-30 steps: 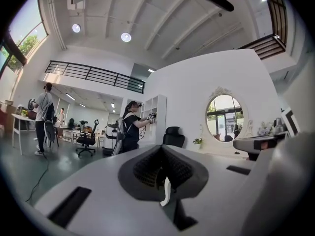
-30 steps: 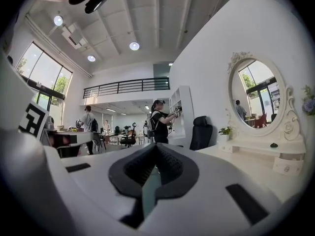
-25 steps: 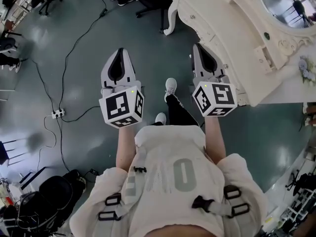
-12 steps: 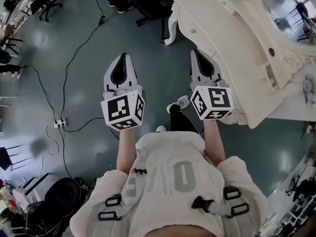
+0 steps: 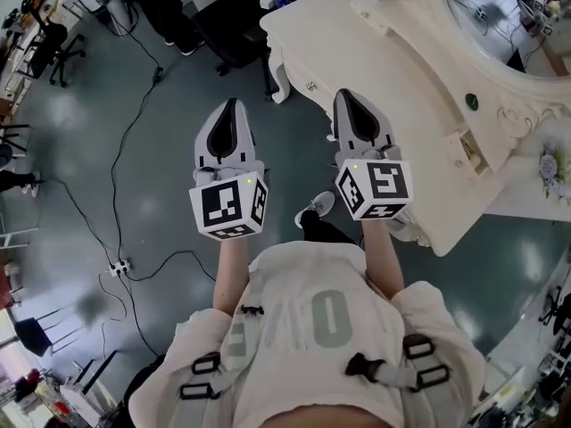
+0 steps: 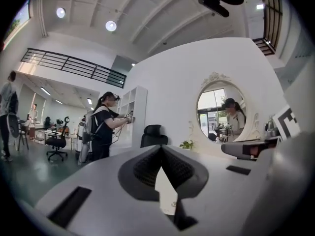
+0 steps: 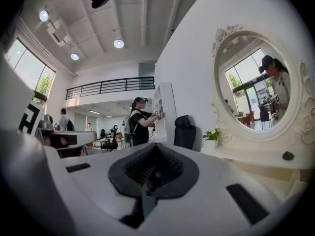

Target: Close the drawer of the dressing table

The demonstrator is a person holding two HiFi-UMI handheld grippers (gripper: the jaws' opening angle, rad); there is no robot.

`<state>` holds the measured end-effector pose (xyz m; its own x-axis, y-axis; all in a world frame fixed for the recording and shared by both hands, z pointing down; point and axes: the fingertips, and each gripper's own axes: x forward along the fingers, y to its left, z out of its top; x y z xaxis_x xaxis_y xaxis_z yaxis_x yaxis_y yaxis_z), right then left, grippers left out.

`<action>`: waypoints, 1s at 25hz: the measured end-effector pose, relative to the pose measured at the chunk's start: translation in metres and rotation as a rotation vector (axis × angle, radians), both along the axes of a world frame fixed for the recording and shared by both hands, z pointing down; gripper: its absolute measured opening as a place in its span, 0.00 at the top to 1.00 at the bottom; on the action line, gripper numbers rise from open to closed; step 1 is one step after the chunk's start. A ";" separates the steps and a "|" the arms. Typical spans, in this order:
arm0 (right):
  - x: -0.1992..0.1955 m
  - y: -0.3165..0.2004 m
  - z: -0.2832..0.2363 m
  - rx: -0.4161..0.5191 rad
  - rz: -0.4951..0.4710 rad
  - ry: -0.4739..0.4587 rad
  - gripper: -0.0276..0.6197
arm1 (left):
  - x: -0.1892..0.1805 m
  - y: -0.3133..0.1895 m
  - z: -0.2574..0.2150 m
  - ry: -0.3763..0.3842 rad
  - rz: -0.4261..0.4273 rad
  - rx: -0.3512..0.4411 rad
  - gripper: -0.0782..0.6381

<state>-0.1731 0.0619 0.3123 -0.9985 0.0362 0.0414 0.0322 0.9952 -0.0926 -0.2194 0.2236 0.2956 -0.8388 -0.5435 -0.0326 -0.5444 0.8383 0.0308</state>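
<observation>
With my left gripper (image 5: 228, 110) and right gripper (image 5: 355, 105) both closed on nothing, the dressing table's (image 5: 393, 69) drawer (image 5: 466, 152) looks ajar at four o'clock from the right, the nearer one.

A lofty lab hall: trailing floor cables (image 5: 112, 190), office chairs (image 6: 153, 135), a mezzanine railing (image 6: 74, 65).
</observation>
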 end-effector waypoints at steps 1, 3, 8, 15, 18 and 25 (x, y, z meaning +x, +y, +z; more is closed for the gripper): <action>-0.005 -0.018 -0.001 -0.002 0.025 -0.003 0.94 | -0.008 -0.021 -0.002 -0.006 0.026 -0.001 0.86; -0.009 -0.056 -0.002 -0.011 0.099 -0.013 0.94 | -0.022 -0.066 -0.007 -0.021 0.098 -0.001 0.86; -0.003 -0.133 0.002 -0.014 0.255 -0.012 0.94 | -0.031 -0.163 -0.011 -0.049 0.283 -0.007 0.86; 0.052 -0.216 0.001 -0.026 0.530 -0.024 0.94 | -0.005 -0.275 -0.012 -0.045 0.559 -0.006 0.86; 0.094 -0.249 -0.002 -0.017 0.685 -0.026 0.94 | 0.019 -0.325 -0.013 -0.011 0.711 0.034 0.86; 0.164 -0.290 -0.005 -0.009 0.937 0.002 0.94 | 0.068 -0.397 -0.021 -0.053 0.926 0.030 0.86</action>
<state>-0.0087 -0.2276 0.3078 -0.6210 -0.7824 0.0466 -0.7823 0.6149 -0.1000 -0.1513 -0.1733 0.2746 -0.0679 -0.9942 -0.0834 -0.9977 0.0680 0.0009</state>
